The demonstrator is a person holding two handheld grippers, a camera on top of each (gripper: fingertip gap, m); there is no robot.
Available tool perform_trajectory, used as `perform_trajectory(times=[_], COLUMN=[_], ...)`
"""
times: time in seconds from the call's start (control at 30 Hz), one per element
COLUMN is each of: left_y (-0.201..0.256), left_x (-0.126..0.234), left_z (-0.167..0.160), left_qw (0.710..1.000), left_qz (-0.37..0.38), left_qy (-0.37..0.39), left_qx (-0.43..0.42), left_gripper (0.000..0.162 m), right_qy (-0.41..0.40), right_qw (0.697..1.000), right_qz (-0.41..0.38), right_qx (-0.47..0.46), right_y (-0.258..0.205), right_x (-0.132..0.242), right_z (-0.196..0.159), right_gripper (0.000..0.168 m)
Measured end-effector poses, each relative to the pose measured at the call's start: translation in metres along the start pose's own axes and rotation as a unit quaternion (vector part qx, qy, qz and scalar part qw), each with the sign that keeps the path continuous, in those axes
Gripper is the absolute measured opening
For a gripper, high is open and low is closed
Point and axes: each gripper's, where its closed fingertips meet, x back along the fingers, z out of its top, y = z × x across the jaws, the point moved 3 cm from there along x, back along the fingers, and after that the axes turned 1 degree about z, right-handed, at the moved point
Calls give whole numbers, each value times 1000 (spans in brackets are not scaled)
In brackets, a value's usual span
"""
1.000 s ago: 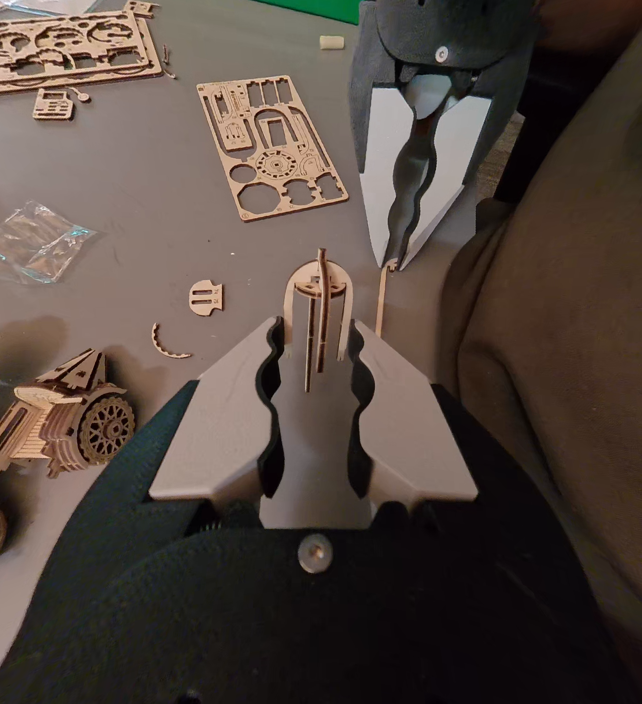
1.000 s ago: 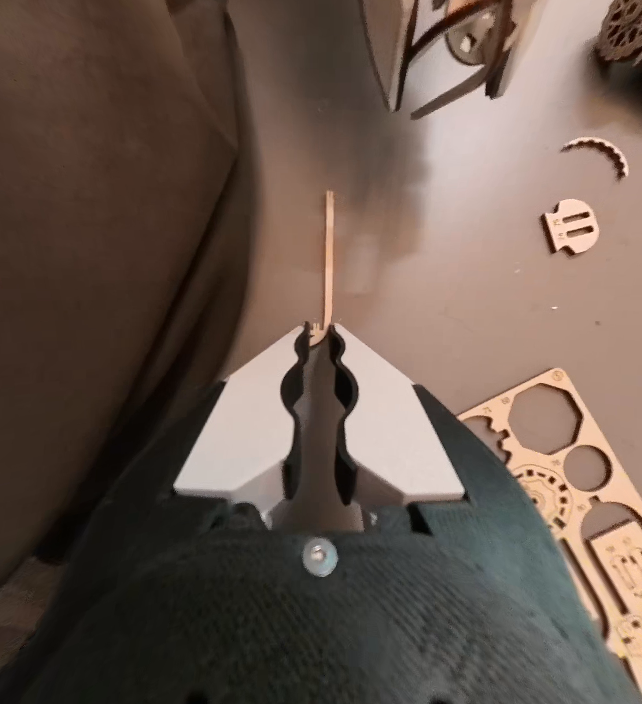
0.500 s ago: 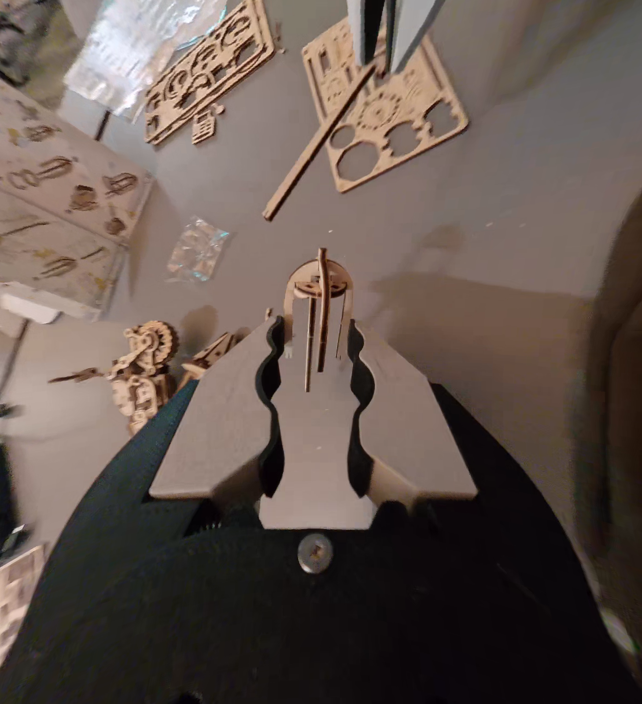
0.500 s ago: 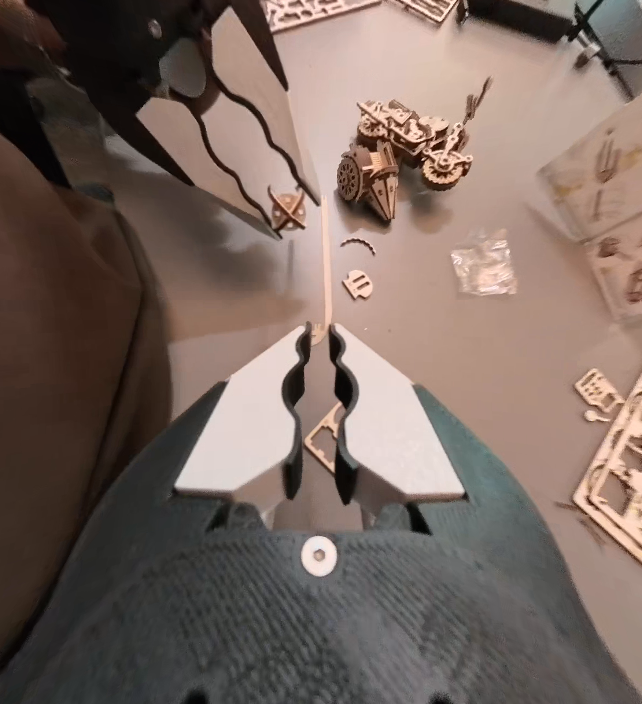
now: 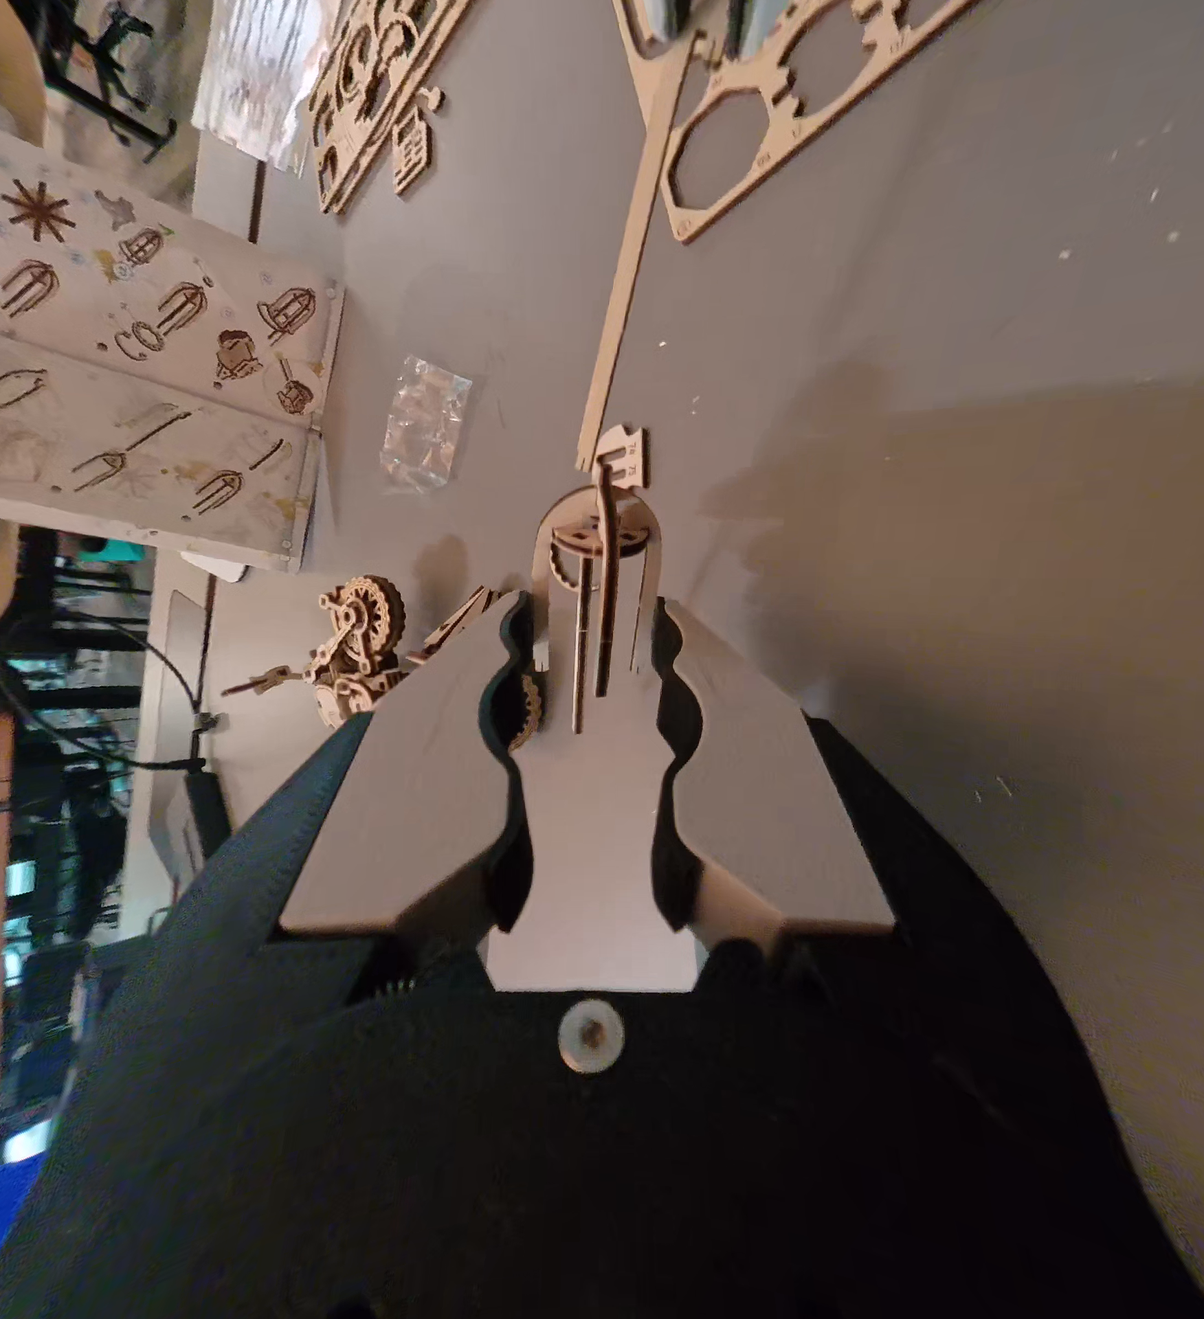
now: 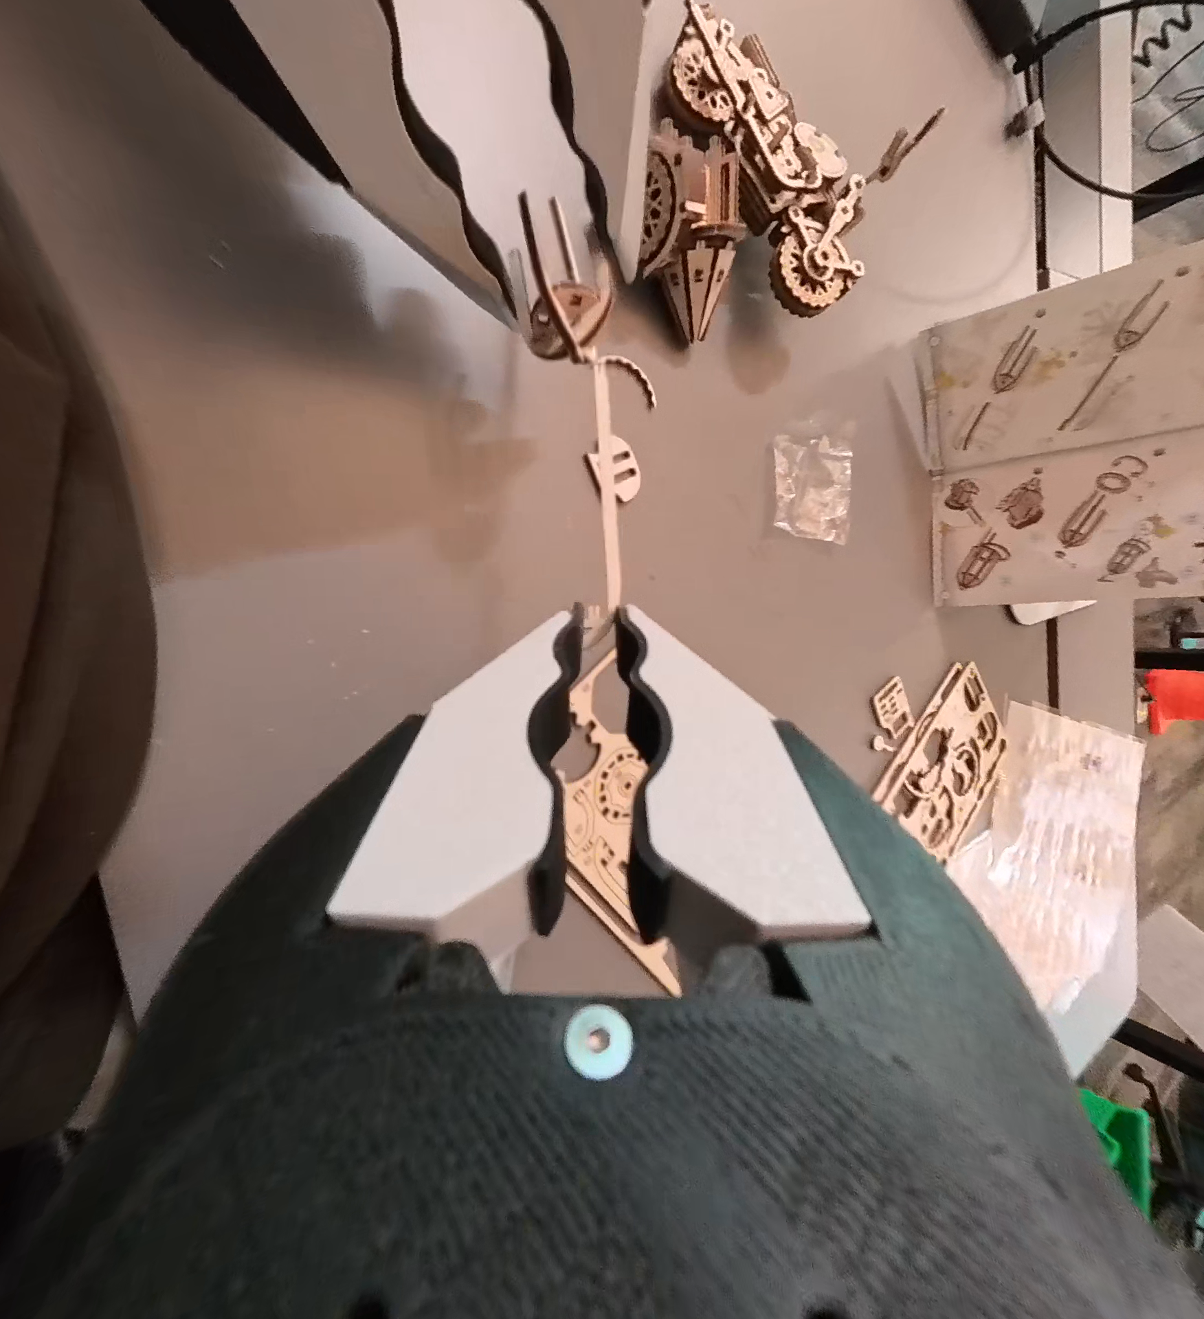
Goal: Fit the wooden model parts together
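1. Left claw (image 5: pixel 593 614): clamped on a small wooden sub-assembly (image 5: pixel 595 571), an arched frame with a round slotted disc and thin ribs. The part sits between the fingertips, held up off the grey tabletop (image 5: pixel 942 357).
2. Right claw (image 6: pixel 595 619): pinched tight on one end of a long thin wooden strip (image 6: pixel 610 499). The strip sticks straight out ahead of the tips.
3. The strip's free end sits right at the disc end of the sub-assembly in both views; contact vs. just short of it: cannot tell.
4. Seen from the right wrist, the left claw (image 6: pixel 570 285) comes in from the top with the sub-assembly (image 6: pixel 563 307) at its tips.
5. Loose on the tabletop below the strip: a small slotted half-round piece (image 6: pixel 617 474) and a curved toothed segment (image 6: pixel 631 378).
6. Farther back: an assembled wooden motorcycle model (image 6: pixel 763 157), a clear plastic bag (image 6: pixel 813 485), an open instruction sheet (image 6: pixel 1099 457).
7. Punched-out part sheets: one under the right claw (image 6: pixel 599 799), another off to the side (image 6: pixel 942 756). Left wrist view shows the same sheets at (image 5: pixel 763 121) and (image 5: pixel 371 93).
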Motion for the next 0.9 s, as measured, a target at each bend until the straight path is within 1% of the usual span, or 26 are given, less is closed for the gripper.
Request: perform_trajectory(times=[0.23,0.9], left_y=[6,4], left_x=[-3,-6], left_z=[3,3], left_qw=[997,989], left_qz=[31,75], left_qy=[-26,-53], left_qx=[-63,-116], left_gripper=[33,33], right_qy=[-3,-5], right_qw=[1000,1000], right_qz=[4,5], right_qx=[9,-15], right_y=[-5,-6], right_x=[-5,-11], right_z=[-1,-2], right_gripper=[7,7])
